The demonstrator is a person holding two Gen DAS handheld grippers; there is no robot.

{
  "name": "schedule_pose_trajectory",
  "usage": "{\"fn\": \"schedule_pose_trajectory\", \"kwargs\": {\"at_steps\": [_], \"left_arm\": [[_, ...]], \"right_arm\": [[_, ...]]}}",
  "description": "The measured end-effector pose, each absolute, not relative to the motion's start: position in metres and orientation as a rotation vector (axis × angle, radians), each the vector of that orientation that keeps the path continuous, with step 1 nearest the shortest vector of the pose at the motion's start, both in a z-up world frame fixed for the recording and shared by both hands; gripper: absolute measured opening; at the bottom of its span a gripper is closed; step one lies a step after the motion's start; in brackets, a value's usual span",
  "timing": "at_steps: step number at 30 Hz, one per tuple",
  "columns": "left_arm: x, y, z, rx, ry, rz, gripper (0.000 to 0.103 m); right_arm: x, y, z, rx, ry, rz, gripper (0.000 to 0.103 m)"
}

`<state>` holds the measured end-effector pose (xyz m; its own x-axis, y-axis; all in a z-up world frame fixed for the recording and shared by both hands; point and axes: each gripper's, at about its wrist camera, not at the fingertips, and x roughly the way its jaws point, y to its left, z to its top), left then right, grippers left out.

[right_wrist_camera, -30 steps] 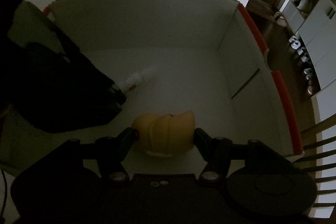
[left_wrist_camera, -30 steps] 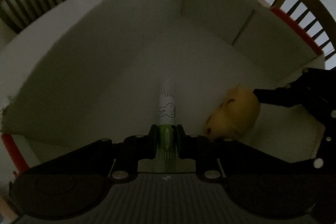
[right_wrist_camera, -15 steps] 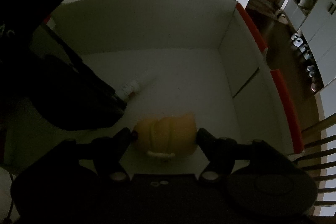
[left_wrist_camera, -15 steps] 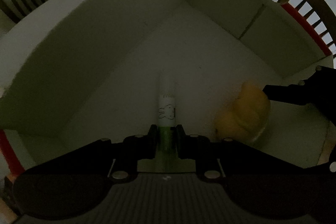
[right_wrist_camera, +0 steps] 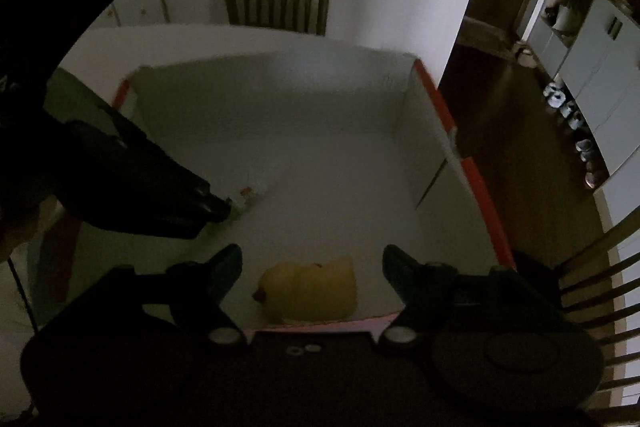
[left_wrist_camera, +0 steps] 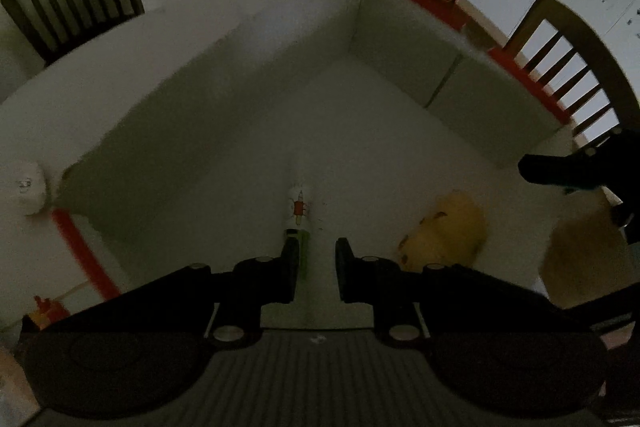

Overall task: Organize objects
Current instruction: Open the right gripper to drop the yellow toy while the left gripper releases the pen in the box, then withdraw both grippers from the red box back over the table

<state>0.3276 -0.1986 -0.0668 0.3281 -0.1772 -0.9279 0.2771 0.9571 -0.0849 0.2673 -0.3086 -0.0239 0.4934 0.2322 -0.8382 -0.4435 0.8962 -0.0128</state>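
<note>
inside, yellow duck toy (right_wrist_camera: 310,289) on its side, white tube (left_wrist_camera: 298,211) nearby

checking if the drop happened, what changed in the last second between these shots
Both grippers let go: the left gripper opened off the tube, and the right gripper opened and drew back up from the yellow toy. Both items now lie on the box floor. The box itself stayed put.
</note>
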Motion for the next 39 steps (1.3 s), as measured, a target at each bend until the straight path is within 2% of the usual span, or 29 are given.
{"fn": "schedule_pose_trajectory", "kwargs": {"at_steps": [10, 12, 21, 27, 35, 38, 39], "left_arm": [[0.289, -0.189, -0.027, 0.08, 1.062, -0.31, 0.017], [0.276, -0.186, -0.021, 0.083, 1.03, -0.307, 0.017], [0.213, -0.161, 0.006, 0.088, 0.909, -0.299, 0.017], [0.171, -0.135, 0.011, 0.053, 0.873, -0.296, 0.017], [0.127, -0.095, 0.013, 0.026, 0.845, -0.264, 0.018], [0.109, -0.077, 0.012, 0.016, 0.83, -0.257, 0.035], [0.103, -0.07, 0.012, 0.009, 0.82, -0.257, 0.047]], "right_arm": [[0.236, -0.316, 0.009, -0.217, 0.872, 0.414, 0.081], [0.227, -0.314, 0.018, -0.223, 0.848, 0.408, 0.085], [0.18, -0.292, 0.04, -0.234, 0.749, 0.408, 0.088], [0.15, -0.279, 0.048, -0.177, 0.705, 0.408, 0.093], [0.11, -0.243, 0.049, -0.136, 0.688, 0.393, 0.095], [0.095, -0.226, 0.049, -0.127, 0.687, 0.403, 0.096], [0.09, -0.221, 0.049, -0.123, 0.687, 0.404, 0.096]]}}
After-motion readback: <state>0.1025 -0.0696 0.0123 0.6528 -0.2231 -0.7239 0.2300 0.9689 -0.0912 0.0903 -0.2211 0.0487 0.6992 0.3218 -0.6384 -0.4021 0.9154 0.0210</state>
